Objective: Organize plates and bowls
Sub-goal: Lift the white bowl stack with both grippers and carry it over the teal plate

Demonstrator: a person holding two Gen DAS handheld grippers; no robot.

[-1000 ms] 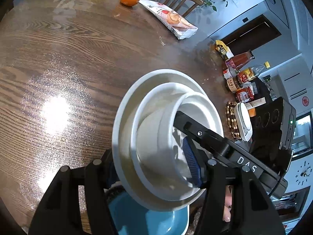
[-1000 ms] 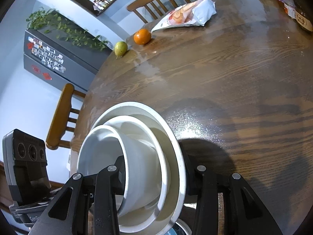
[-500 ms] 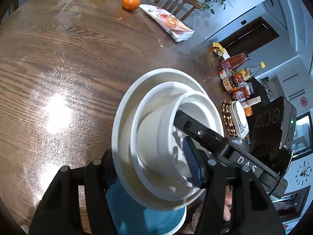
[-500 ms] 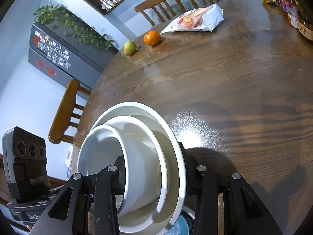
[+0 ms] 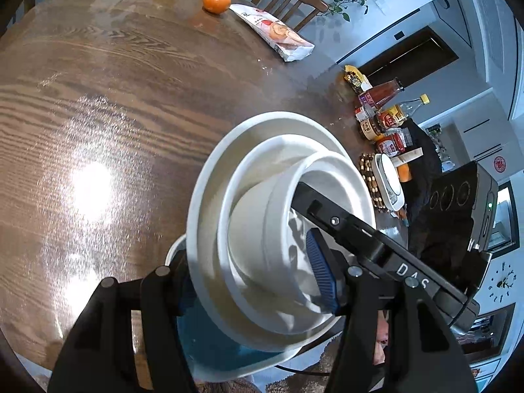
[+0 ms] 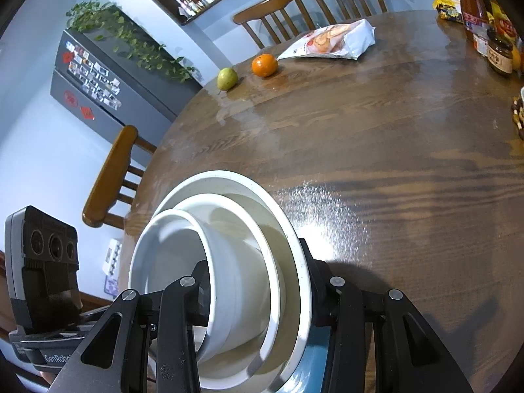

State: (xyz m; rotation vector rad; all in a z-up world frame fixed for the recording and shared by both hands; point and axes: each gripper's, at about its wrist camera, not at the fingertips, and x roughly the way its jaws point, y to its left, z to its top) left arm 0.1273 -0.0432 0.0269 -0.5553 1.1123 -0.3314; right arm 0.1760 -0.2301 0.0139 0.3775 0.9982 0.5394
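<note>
We see the left gripper (image 5: 252, 281) and right gripper (image 6: 258, 290) both clamped on the stack of white bowls (image 5: 281, 229), tilted above the teal plate (image 5: 209, 337) at the wooden table's (image 5: 98, 98) near edge.

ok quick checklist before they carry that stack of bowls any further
1. Left hand-held gripper clamps the rim of the nested white ceramic bowls: ok.
2. Right hand-held gripper clamps the opposite rim: ok.
3. Small white inner bowl seated inside the larger ones: ok.
4. Teal-glazed bowl under the stack gripped as well: cannot tell.
5. Round brown wooden table bare ahead of the stack: ok.
6. Orange, green pear and white snack bag far off at the table's edge: ok.
</note>
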